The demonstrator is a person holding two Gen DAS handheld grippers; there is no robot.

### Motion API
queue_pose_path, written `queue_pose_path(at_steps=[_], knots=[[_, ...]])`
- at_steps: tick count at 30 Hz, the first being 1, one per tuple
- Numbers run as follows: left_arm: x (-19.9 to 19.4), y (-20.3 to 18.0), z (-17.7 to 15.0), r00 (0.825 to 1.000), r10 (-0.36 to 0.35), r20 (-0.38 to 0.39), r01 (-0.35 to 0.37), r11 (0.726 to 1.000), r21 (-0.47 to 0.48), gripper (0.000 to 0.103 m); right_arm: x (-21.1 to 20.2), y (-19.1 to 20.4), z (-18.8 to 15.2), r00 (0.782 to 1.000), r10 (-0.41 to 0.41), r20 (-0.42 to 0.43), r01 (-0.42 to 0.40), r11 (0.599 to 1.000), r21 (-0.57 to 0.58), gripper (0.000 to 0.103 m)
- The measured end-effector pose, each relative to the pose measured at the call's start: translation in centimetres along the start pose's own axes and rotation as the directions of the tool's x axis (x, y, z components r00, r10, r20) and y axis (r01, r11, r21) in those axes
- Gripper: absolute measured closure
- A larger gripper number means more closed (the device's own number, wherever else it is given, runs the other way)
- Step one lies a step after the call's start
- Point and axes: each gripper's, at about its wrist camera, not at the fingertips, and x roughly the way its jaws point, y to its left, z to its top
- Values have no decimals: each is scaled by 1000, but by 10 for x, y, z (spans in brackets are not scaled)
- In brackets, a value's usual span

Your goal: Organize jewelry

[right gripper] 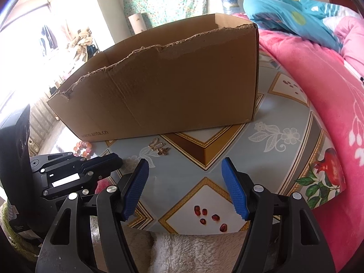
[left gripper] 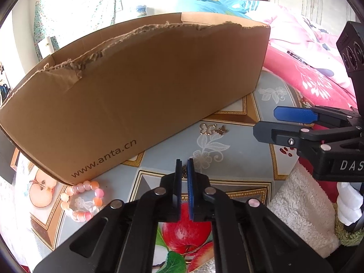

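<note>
Nearby, pink bead bracelet [left gripper: 83, 201], gold butterfly clips [left gripper: 212, 130]; left gripper [left gripper: 184, 170] together, right gripper [right gripper: 185, 183] apart.

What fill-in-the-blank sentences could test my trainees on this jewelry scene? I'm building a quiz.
The cardboard box is printed www.____.cn.
The gold charms in front of it are shaped like ____.
The bead bracelet lies ____ the box, on the tablecloth.
The right gripper has its fingers ____.
Missing words: anta; butterflies; outside; open.
</note>
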Motion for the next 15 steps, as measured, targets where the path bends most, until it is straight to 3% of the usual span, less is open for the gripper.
queue_pose_path(at_steps=[15], knots=[[-8, 2, -1, 1000, -5, 21, 5, 1000, -16, 102, 5, 5, -1, 1000, 6, -9, -6, 1000, -8, 39]])
